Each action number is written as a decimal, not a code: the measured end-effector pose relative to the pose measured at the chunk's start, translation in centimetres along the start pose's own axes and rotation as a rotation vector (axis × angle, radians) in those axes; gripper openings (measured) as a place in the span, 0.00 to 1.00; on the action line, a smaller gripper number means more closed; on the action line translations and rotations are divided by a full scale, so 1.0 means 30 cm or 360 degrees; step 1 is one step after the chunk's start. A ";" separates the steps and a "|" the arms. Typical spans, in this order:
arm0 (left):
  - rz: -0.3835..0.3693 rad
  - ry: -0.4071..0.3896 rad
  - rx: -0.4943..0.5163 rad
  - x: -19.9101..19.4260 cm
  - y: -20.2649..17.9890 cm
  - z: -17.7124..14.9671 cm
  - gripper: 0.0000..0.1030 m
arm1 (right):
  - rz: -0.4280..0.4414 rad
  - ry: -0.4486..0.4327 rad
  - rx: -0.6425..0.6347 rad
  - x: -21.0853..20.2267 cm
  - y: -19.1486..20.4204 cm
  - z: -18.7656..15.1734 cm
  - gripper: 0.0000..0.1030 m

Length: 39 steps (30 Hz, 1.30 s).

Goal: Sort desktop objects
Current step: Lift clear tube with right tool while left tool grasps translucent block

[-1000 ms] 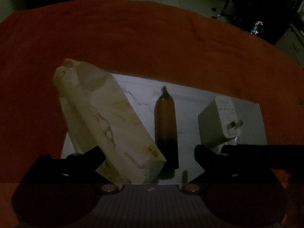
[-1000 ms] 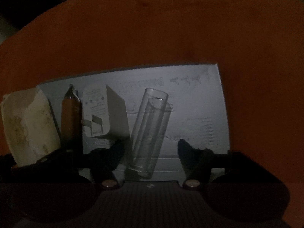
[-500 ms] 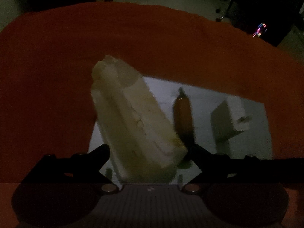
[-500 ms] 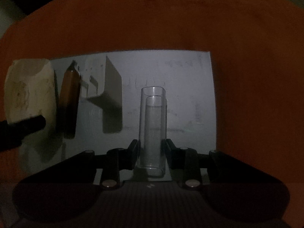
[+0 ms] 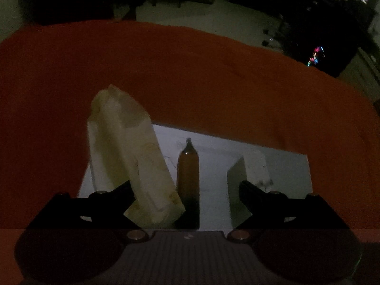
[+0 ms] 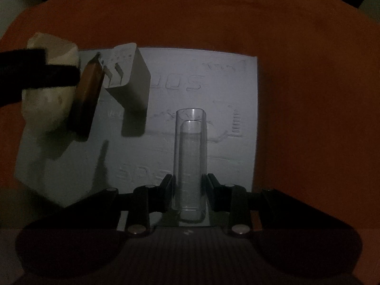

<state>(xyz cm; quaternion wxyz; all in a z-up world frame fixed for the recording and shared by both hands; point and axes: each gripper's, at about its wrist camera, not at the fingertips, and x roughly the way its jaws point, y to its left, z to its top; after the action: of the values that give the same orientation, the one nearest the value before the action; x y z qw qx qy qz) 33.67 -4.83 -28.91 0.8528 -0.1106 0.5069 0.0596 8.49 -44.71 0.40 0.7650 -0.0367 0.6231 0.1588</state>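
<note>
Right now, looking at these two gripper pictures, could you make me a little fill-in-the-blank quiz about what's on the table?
1. The right gripper is shut on a clear ____.
2. The table is covered by an ____ cloth.
3. The white charger shows ____ metal prongs.
4. The brown pen lies between the pale box and the ____.

Missing words: tube; orange; two; charger

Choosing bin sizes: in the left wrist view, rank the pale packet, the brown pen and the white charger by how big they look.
1. Pale packet, clearly largest, though nearest the camera.
2 and 3. Brown pen and white charger: unsure, since the gripper hides part of the charger.
</note>
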 end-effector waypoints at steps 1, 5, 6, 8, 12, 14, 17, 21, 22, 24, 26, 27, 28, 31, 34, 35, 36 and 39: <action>-0.0023 -0.0012 -0.0037 0.010 0.012 0.003 0.90 | 0.0006 -0.0002 -0.0004 -0.002 -0.004 -0.003 0.32; -0.0002 -0.0017 -0.0015 0.048 0.033 -0.001 0.83 | 0.0018 -0.0012 -0.0016 -0.008 -0.008 -0.023 0.32; 0.0042 0.0018 0.0017 0.061 0.035 -0.006 0.81 | 0.0018 -0.0013 -0.0020 -0.008 -0.008 -0.030 0.32; 0.0111 0.0097 0.0069 0.078 0.048 -0.023 0.78 | 0.0020 -0.0011 -0.0024 -0.005 -0.016 -0.056 0.32; 0.0197 0.0151 0.0097 0.070 0.111 -0.064 0.79 | 0.0010 -0.0005 -0.0027 0.004 -0.016 -0.065 0.32; 0.0222 0.0163 0.0062 0.055 0.152 -0.065 0.79 | 0.0012 0.0000 -0.0019 0.007 -0.017 -0.067 0.32; 0.0209 0.0154 -0.0009 0.009 0.201 -0.061 0.79 | 0.0009 0.0005 -0.0022 0.007 -0.011 -0.073 0.32; 0.0113 0.0129 -0.0054 -0.066 0.209 -0.070 0.79 | 0.0009 0.0018 -0.0025 0.004 0.001 -0.082 0.32; 0.0058 0.0128 -0.0074 -0.086 0.204 -0.072 0.80 | 0.0011 0.0021 -0.0024 0.002 0.002 -0.082 0.32; -0.0027 0.0097 -0.0038 -0.113 0.160 -0.079 0.82 | 0.0014 0.0026 -0.0023 -0.001 0.003 -0.077 0.32; -0.0079 0.0079 0.0005 -0.107 0.109 -0.084 0.84 | 0.0015 0.0030 -0.0020 -0.006 0.005 -0.073 0.32; -0.0093 0.0075 0.0029 -0.092 0.081 -0.086 0.84 | 0.0014 0.0031 -0.0019 -0.010 0.006 -0.073 0.32; -0.0107 0.0071 0.0053 -0.077 0.053 -0.088 0.84 | 0.0013 0.0031 -0.0021 -0.013 0.006 -0.072 0.32; -0.0121 0.0132 0.0063 -0.009 0.012 -0.084 0.76 | 0.0007 0.0029 -0.0018 -0.010 0.006 -0.071 0.32; -0.0166 0.0193 0.0036 0.057 0.015 -0.078 0.67 | 0.0016 0.0026 -0.0017 -0.006 0.002 -0.065 0.32; -0.0167 0.0192 0.0038 0.070 0.019 -0.080 0.67 | 0.0018 0.0028 -0.0017 -0.005 0.002 -0.064 0.32; -0.0167 0.0192 0.0035 0.074 0.025 -0.088 0.67 | 0.0020 0.0031 -0.0018 -0.002 0.002 -0.061 0.32; -0.0147 0.0197 0.0033 0.109 0.028 -0.094 0.67 | 0.0018 0.0031 -0.0023 0.003 0.005 -0.057 0.32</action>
<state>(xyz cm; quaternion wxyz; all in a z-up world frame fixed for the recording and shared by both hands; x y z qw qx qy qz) 32.67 -4.74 -33.19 0.8228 -0.1287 0.5536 0.0079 6.86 -44.99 -0.04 0.7578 -0.0403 0.6294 0.1672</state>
